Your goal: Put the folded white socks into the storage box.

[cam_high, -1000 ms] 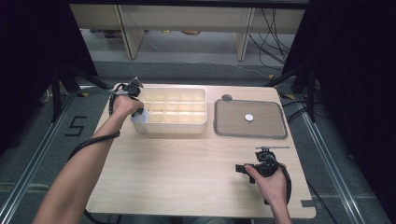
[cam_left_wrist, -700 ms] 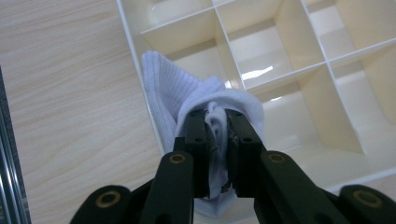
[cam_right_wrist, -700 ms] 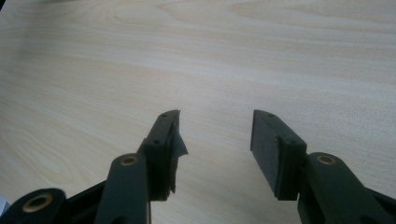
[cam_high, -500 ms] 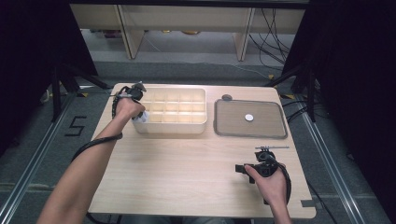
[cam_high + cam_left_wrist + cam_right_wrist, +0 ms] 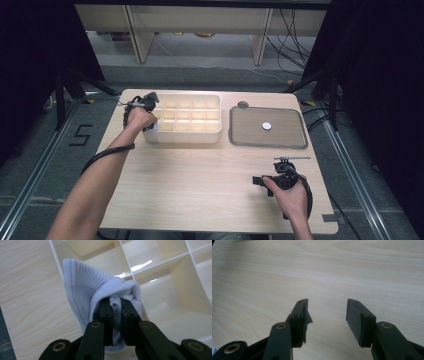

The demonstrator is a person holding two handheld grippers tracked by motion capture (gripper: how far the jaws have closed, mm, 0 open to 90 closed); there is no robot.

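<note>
A cream divided box (image 5: 182, 138) stands at the back left of the table. My left gripper (image 5: 151, 124) hangs over its left end, shut on a bunched white ribbed cloth (image 5: 82, 282). Its jaws have just been closing, and the cloth sits between the pads (image 5: 106, 308). The cloth drapes over the box's outer wall and the nearest compartments (image 5: 160, 263). My right gripper (image 5: 256, 180) rests near the table's front right, pointing left. Its jaws (image 5: 327, 306) stand open over bare wood with nothing between them.
A grey tray (image 5: 235, 131) lies right of the box with a small white disc (image 5: 267, 126) in it. A small round dark object (image 5: 243, 104) sits behind the tray. A wide stretch of wooden tabletop (image 5: 200, 180) lies between the two hands.
The left hand has shifted slightly at the box's left end, still with the cloth. The right hand has not moved.
</note>
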